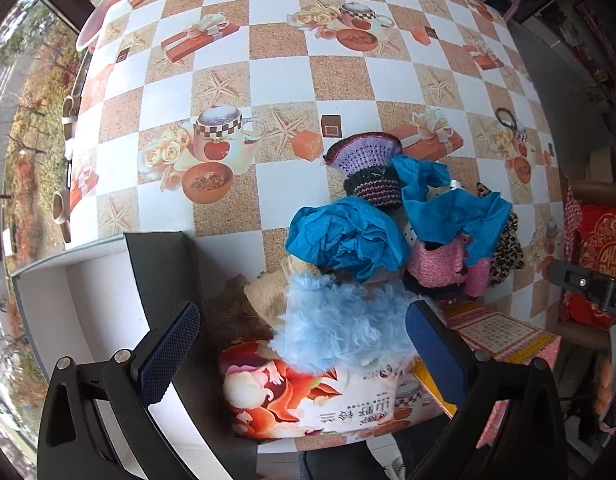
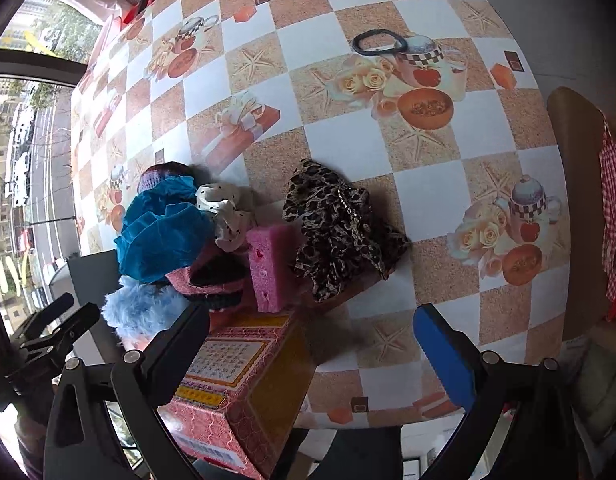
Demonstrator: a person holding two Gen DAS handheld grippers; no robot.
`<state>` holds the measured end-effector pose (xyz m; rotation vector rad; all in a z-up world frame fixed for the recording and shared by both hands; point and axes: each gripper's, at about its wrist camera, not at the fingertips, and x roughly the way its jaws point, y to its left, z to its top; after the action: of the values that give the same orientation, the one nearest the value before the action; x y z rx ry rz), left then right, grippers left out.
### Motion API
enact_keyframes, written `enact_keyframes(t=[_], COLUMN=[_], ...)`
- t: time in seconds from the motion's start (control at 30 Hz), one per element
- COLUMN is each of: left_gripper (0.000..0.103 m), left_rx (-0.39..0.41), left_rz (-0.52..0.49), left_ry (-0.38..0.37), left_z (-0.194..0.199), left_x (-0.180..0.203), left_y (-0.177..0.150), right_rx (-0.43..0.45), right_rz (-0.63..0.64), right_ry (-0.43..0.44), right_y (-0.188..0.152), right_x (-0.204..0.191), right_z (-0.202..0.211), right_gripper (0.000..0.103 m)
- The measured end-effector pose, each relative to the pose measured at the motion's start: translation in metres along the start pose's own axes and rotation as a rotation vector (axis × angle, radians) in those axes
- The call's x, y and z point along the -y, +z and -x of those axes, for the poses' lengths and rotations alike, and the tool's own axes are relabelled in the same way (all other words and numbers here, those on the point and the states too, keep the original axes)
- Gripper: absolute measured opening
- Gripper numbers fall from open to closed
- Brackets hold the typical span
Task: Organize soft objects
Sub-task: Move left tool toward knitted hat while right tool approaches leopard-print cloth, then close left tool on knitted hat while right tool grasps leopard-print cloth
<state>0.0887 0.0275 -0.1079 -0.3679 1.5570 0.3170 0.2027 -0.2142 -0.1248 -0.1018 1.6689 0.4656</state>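
Observation:
A heap of soft things lies on the checked tablecloth: a light blue fluffy piece, blue cloth, a knitted purple-and-black piece, a pink sponge, a leopard-print scrunchie and a white dotted scrunchie. My left gripper is open just above the fluffy piece, holding nothing. My right gripper is open and empty above the table's near edge, in front of the sponge and the leopard scrunchie. The left gripper shows at the left edge of the right wrist view.
A white open box with a dark flap stands at the left. A floral box and a pink patterned box sit at the near edge. A black hair tie lies farther back. A chair stands at the right.

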Motion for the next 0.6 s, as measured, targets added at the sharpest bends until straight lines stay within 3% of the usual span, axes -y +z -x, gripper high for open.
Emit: enact_keyframes(t=[0.23, 0.4, 0.6], left_gripper=[0.103, 0.103, 0.103], left_rx=[-0.06, 0.007, -0.046], left_rz=[-0.083, 0.046, 0.065], left_ry=[0.101, 0.004, 0.033], left_z=[-0.029, -0.011, -0.041], left_x=[0.013, -0.009, -0.003], left_y=[0.019, 0.039, 0.083], right_rx=[0.006, -0.008, -0.042], right_rz=[-0.027, -0.041, 0.022], right_ry=[-0.175, -0.126, -0.173], right_y=[0.019, 0.028, 0.033], right_x=[0.022, 0.033, 0.028], right_z=[-0.031, -0.053, -0.087], right_gripper=[0.103, 0.103, 0.103])
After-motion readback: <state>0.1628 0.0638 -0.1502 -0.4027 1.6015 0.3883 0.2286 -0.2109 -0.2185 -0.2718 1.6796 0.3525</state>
